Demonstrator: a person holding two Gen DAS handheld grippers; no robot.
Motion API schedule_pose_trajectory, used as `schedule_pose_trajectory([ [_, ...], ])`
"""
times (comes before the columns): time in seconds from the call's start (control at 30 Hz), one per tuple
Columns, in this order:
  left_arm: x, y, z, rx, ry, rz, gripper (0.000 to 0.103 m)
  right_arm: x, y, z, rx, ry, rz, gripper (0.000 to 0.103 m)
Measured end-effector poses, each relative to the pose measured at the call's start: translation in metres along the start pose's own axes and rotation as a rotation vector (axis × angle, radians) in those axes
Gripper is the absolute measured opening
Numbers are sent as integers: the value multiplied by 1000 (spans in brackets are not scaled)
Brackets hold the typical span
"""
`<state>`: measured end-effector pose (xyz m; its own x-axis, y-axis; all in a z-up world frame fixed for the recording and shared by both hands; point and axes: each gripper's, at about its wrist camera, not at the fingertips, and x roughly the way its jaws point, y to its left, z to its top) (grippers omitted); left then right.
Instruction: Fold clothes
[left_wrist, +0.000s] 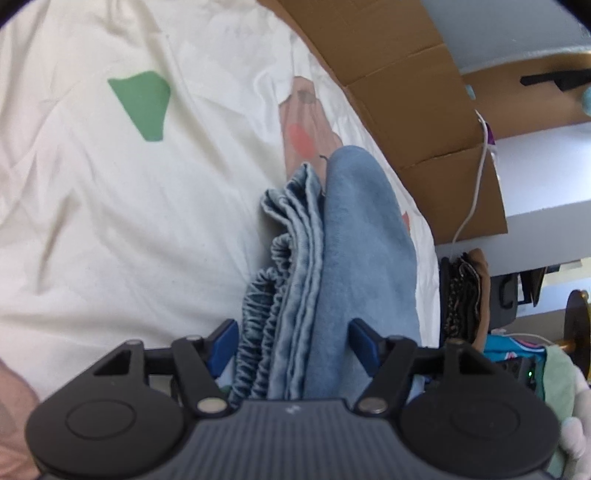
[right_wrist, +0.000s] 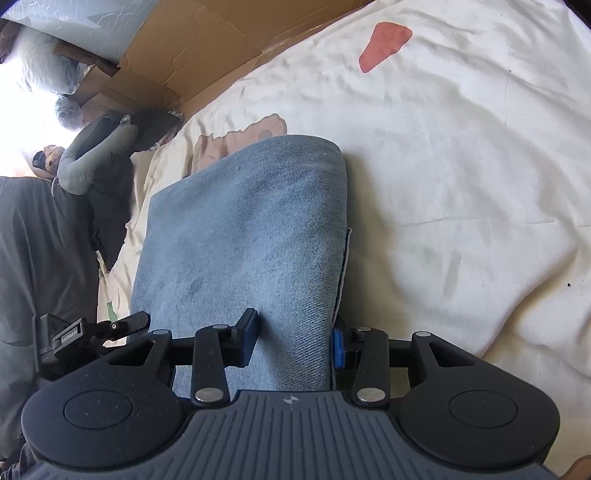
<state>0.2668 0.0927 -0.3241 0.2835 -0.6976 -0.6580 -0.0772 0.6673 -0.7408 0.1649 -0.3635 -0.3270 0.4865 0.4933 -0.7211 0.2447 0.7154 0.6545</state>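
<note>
Handling soft, weighty folded jeans (right_wrist: 240, 236): right gripper (right_wrist: 293, 343) apparently clamps the fold; left gripper (left_wrist: 293, 341) straddles layers, loose.

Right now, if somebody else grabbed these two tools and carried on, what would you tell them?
Left hand-held gripper: jaws apart around the folded blue denim garment, its elastic waistband bunched between them; no pad visibly pressing.
Right hand-held gripper: closed on the same garment's folded edge.
The garment lies in a thick folded bundle on the cream patterned bedsheet, beside the cardboard box.
Done: the denim is folded several layers deep.
Left: probably release, square the bundle and set it aside.
</note>
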Motion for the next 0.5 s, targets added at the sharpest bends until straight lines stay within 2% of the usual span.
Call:
schedule_pose_trajectory([
  [0.2,16,8,8,-46,39,-54,77,5,-1,2,5,-4,15,45],
  [0.27,19,7,12,-51,54,-60,76,4,1,2,5,-9,21,39],
  [0.37,19,1,15,-22,71,-50,67,-1,5,4,0,-9,36,32],
  [0.43,15,-1,16,-8,75,-56,56,-3,8,6,-11,-6,49,31],
  [0.5,12,-2,16,-2,78,-65,53,-3,7,8,-8,2,49,31],
])
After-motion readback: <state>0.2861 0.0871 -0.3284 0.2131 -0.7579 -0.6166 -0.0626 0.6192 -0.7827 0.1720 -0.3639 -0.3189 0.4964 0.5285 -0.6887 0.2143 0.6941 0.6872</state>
